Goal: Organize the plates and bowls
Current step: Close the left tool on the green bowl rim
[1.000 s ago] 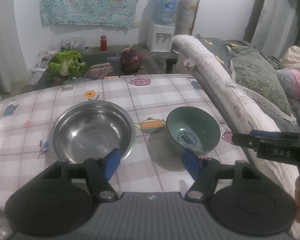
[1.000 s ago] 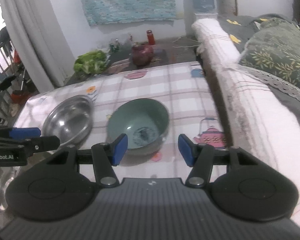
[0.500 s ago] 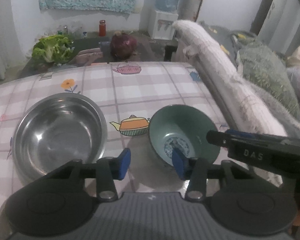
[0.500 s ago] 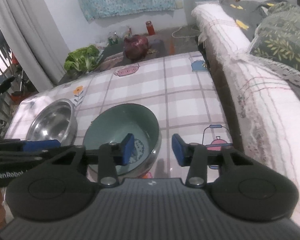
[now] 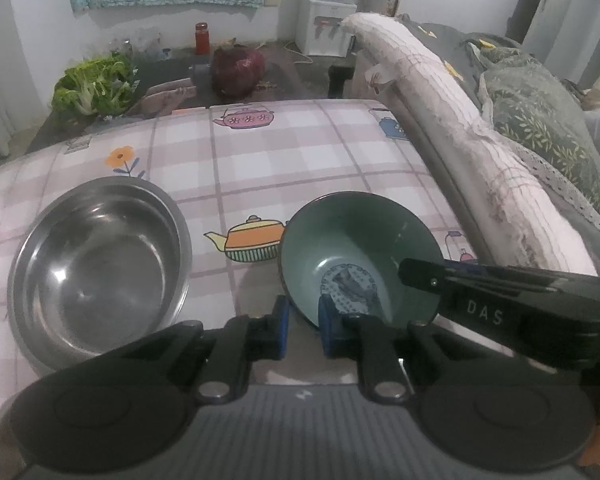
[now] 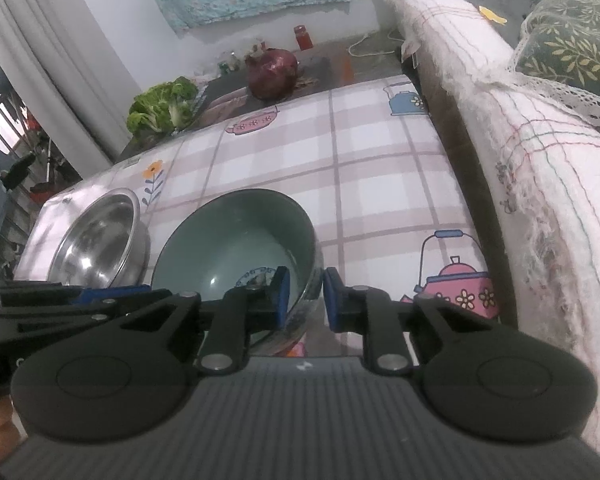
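Both grippers, left gripper (image 5: 302,330) and right gripper (image 6: 304,300), clamp the green bowl's (image 5: 360,248) near rim; next, lift it into the steel bowl (image 5: 100,276) at the table's left edge.

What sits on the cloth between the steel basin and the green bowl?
Nothing stands there: between steel basin and green bowl lies only bare tablecloth with a printed teapot, per the left wrist view.

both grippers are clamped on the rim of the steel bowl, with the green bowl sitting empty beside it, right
Not quite: it is the other way round. The left gripper and the right gripper are both clamped on the rim of the green bowl; the steel bowl sits empty beside it, untouched. Both wrist views show it.
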### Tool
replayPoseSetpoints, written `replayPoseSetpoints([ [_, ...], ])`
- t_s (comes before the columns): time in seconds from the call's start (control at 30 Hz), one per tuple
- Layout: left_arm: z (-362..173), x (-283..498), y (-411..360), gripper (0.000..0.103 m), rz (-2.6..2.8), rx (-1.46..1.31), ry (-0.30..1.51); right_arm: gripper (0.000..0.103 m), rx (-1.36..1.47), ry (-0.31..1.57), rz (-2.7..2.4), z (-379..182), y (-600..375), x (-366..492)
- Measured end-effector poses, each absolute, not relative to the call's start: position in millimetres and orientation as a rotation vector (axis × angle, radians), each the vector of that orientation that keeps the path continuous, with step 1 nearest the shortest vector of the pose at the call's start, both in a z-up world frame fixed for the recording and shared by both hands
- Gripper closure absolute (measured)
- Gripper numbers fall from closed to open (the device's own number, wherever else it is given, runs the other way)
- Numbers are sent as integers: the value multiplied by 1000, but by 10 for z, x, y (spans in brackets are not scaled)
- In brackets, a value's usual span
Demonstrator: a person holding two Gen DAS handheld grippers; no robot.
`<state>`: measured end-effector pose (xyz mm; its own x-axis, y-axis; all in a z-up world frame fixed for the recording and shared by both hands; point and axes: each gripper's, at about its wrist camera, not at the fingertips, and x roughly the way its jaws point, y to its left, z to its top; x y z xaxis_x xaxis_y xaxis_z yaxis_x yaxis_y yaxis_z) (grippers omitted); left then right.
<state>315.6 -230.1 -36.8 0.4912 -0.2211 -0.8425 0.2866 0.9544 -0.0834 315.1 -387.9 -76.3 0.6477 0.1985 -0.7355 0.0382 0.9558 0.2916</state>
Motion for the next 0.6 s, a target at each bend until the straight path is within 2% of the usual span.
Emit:
replayPoseSetpoints([
  [0.4, -318, 2820, -2035, 87, -342, 42, 1045, 85, 259, 891, 152, -738, -3692, 2812],
  [0.6, -386, 2882, -2125, 83, -317, 75, 1053, 83, 291, 891, 151, -747, -3724, 2799],
])
